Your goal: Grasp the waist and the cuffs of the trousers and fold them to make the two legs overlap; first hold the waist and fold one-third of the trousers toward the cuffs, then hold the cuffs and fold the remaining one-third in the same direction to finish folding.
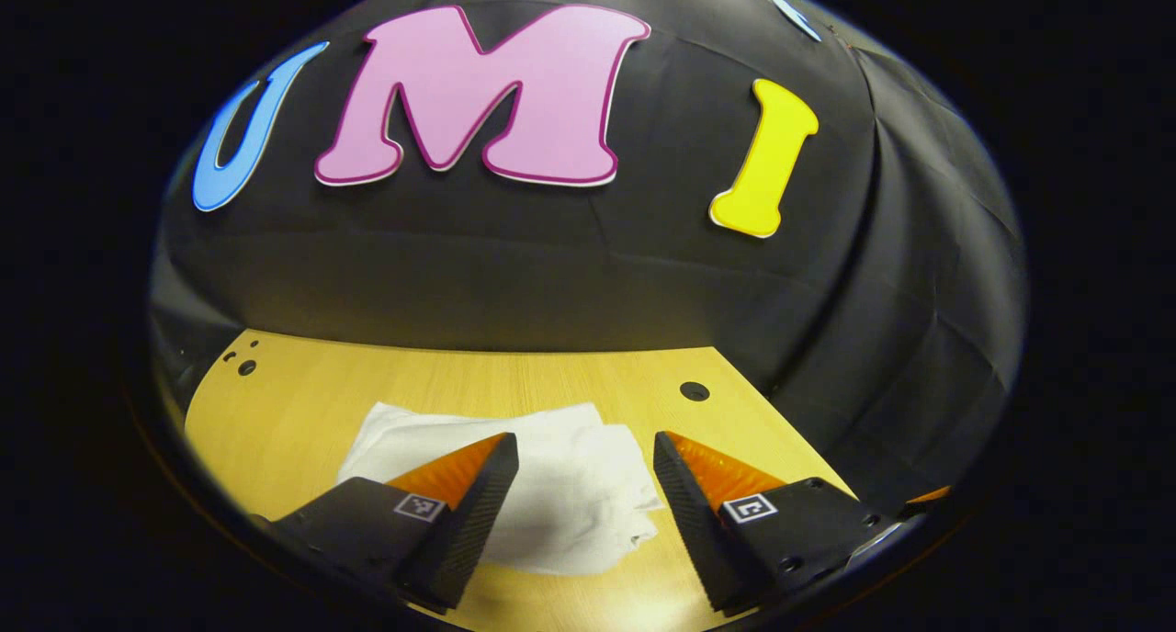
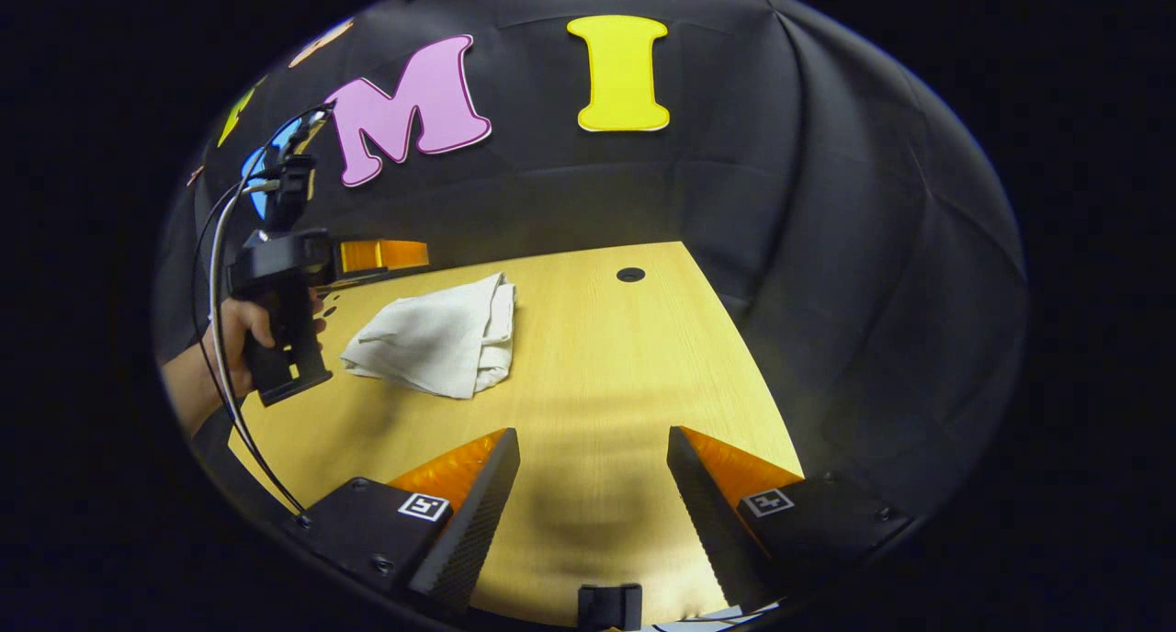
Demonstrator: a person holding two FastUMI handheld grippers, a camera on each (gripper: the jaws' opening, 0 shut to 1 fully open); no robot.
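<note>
Left gripper view: the left hand-held gripper [image 1: 585, 448] is released, its two fingers spread wide with nothing between them. It hovers above the table [image 1: 294, 393]. The trousers [image 1: 551, 485], white and folded into a compact bundle, lie on the table directly ahead of and below the gap between the fingers. The bundle reaches past the near finger's tip on the view's left and a little beyond the inner edge of the other finger. A darker shadow patch sits on the cloth between the fingers. Layered edges show along the bundle's right side. Whether the fingertips touch the cloth cannot be told from this angle; they look to be just above it.

Right gripper view: the right hand-held gripper [image 2: 593, 444] is also released, fingers apart, with bare table [image 2: 643, 356] showing between them. The trousers [image 2: 432, 338] lie well ahead of it and off to the view's left, clear of both fingers. The fold's stacked edges face the view's right. The left hand-held gripper [image 2: 381, 253] appears farther off at the view's left, held by a hand [image 2: 234, 333] around its grip, with cables trailing down. Its fingers reach out above the far edge of the bundle.
</note>
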